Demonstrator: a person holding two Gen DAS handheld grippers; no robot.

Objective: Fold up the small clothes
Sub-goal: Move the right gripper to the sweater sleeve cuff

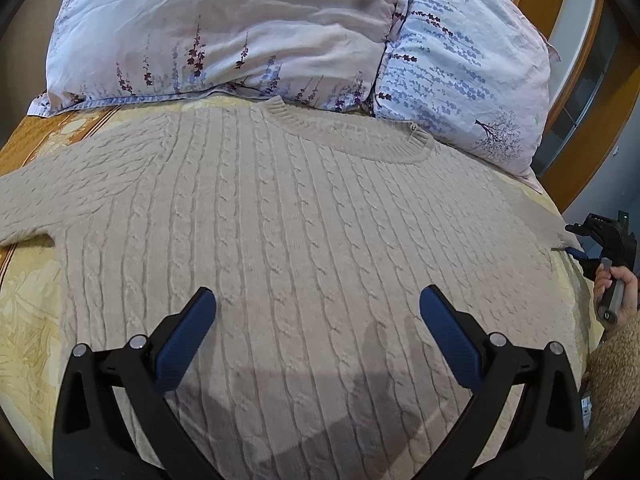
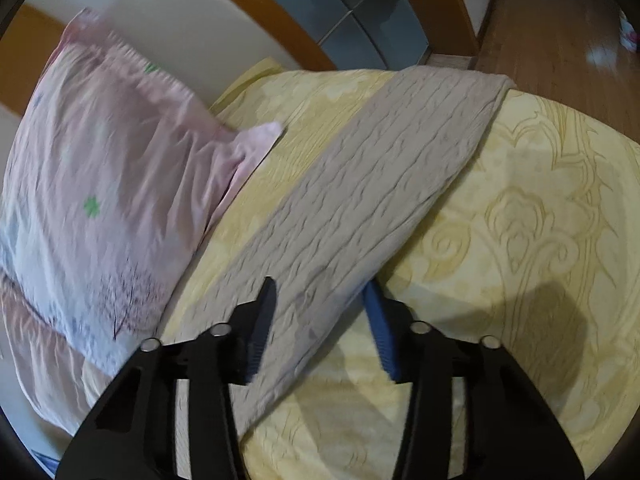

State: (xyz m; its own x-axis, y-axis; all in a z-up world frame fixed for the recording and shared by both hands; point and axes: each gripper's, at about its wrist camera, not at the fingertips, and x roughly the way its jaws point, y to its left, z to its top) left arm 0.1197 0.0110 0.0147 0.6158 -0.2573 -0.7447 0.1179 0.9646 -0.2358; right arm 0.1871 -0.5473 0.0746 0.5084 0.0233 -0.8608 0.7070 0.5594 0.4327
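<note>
A beige cable-knit sweater [image 1: 300, 200] lies flat on the bed, neckline toward the pillows and sleeves spread to both sides. My left gripper [image 1: 318, 300] hovers over the lower chest of the sweater, open, with nothing between its blue pads. My right gripper [image 2: 320, 292] straddles the right sleeve [image 2: 380, 168], whose knit fills the gap between both pads and rises slightly off the bedspread there. In the left wrist view the right gripper [image 1: 576, 248] shows at the far right edge, at the sleeve's tip, with a hand [image 1: 616, 288] on its handle.
Two floral pillows [image 1: 220, 28] [image 1: 460, 72] lie just behind the neckline; one pillow [image 2: 100, 152] sits left of the sleeve. A yellow patterned bedspread [image 2: 520, 220] covers the bed. The wooden headboard [image 2: 260, 4] and wooden floor [image 2: 560, 20] lie beyond the bed's edge.
</note>
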